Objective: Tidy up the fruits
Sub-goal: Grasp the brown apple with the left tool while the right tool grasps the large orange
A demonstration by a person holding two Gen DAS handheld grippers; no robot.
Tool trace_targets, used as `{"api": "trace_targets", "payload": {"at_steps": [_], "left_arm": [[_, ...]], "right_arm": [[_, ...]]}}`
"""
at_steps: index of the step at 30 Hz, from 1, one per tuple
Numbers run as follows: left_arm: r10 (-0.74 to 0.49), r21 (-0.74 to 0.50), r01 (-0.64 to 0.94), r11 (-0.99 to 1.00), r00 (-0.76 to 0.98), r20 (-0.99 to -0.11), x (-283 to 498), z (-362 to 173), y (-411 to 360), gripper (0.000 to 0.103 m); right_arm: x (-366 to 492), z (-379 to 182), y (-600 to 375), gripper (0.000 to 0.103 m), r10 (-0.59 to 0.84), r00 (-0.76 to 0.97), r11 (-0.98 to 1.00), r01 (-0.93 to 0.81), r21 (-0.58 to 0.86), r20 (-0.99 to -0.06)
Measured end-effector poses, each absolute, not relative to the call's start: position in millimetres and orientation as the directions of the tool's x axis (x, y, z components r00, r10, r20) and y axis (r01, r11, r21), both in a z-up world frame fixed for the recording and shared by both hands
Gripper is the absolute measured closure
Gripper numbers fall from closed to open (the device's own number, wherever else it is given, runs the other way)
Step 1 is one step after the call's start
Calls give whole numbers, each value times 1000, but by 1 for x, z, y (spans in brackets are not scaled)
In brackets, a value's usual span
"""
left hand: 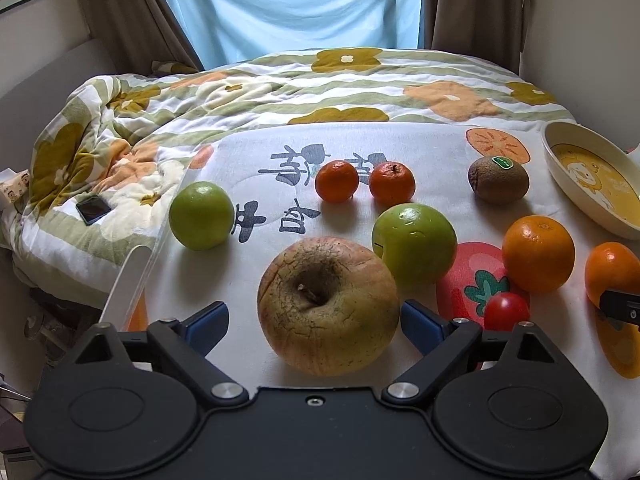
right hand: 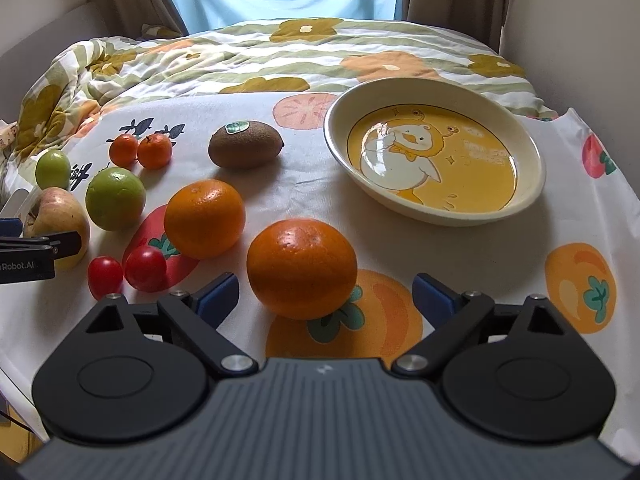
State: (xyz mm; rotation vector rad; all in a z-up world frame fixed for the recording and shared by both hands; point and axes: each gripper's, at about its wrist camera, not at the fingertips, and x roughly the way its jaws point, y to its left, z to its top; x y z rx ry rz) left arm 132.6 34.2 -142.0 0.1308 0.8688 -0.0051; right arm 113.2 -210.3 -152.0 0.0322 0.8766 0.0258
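As laid on cloth [right hand: 304,184], two green apples [left hand: 414,243], two oranges [right hand: 302,267], one plate [right hand: 532,200]

Soft daylight enters through the pale blue sheer curtain [left hand: 292,8] at the top centre of both views. Fruits cast faint shadows toward the lower edge. Small highlights glint on the cream ceramic plate with a yellow cartoon centre [right hand: 520,136]. Focus is sharp; fisheye bending curves the frame edges, and the corners darken.
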Motion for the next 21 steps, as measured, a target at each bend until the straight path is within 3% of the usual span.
{"api": "trace_targets", "payload": {"at_steps": [4, 17, 21], "left_arm": [[9, 67, 67, 996, 636, -772, 134, -146, 36, 24], [7, 70, 74, 995, 633, -774, 133, -145, 36, 25], [13, 72, 67, 995, 637, -770, 129, -143, 40, 25]], "right_arm": [[119, -155, -210, 4, 38, 628, 999, -14, 37, -777], [126, -158, -207, 25, 96, 612, 995, -44, 88, -785], [126, -157, -206, 26, 98, 615, 995, -52, 84, -783]]}}
